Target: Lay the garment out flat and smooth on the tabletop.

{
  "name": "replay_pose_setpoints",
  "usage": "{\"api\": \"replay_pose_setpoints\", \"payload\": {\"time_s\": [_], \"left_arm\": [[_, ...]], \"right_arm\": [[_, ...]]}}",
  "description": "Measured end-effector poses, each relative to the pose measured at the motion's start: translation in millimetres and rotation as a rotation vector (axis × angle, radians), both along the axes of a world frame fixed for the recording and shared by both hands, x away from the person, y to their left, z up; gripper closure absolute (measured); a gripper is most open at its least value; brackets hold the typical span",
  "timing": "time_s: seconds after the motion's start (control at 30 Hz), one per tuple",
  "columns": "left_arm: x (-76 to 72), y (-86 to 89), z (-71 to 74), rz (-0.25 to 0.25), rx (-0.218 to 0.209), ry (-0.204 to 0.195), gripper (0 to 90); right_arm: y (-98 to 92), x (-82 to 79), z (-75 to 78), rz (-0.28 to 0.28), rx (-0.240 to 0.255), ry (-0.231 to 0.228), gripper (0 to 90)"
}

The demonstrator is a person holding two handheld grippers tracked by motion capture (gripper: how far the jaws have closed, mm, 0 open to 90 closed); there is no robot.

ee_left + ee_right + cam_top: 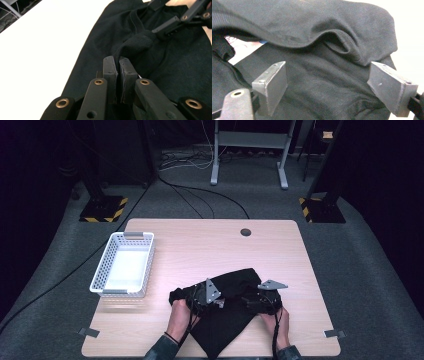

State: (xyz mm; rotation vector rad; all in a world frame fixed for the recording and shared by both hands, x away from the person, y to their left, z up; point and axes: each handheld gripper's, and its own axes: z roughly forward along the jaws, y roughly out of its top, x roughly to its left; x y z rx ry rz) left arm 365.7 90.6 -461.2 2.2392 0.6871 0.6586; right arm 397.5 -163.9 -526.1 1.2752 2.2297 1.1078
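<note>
A black garment point(230, 310) lies crumpled on the near half of the wooden worktop point(200, 245), between the person's two hands, one corner trailing toward the front edge. The left tongs point(197, 301) are pressed together on a raised fold of the fabric; in the left gripper view that fold point(135, 45) rises from between the closed pads point(110, 75), lifted off the rest of the cloth. The right tongs point(262, 302) rest on the garment's right part with their jaws spread wide; in the right gripper view the two grey pads point(272, 85) stand well apart over flat cloth, a rolled edge bunched above them. A white perforated basket point(125, 265) sits at the worktop's left side, apart from the garment.
</note>
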Motion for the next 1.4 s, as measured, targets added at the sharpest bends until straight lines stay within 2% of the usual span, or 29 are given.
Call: {"api": "replay_pose_setpoints", "payload": {"time_s": [0.53,0.83,1.1,1.3,1.4], "left_arm": [[21.5,12.7,23.5,0.026,0.001,-0.032,84.7],[36.4,16.1,28.3,0.047,0.019,-0.024,84.8],[49.2,23.9,33.3,0.072,0.01,-0.016,84.9],[59.3,29.2,36.2,0.091,0.026,-0.015,84.9],[66.9,34.9,37.4,0.109,0.016,-0.006,85.0]], "right_arm": [[0.5,0.0,-0.1,0.004,-0.004,0.002,15.0],[0.5,0.0,0.0,0.004,-0.005,0.003,15.1],[0.6,0.1,-0.1,0.004,-0.006,0.003,15.0],[1.1,0.0,-0.2,0.004,-0.008,0.001,15.1],[1.6,-0.2,-0.2,0.003,-0.013,0.001,15.1]]}}
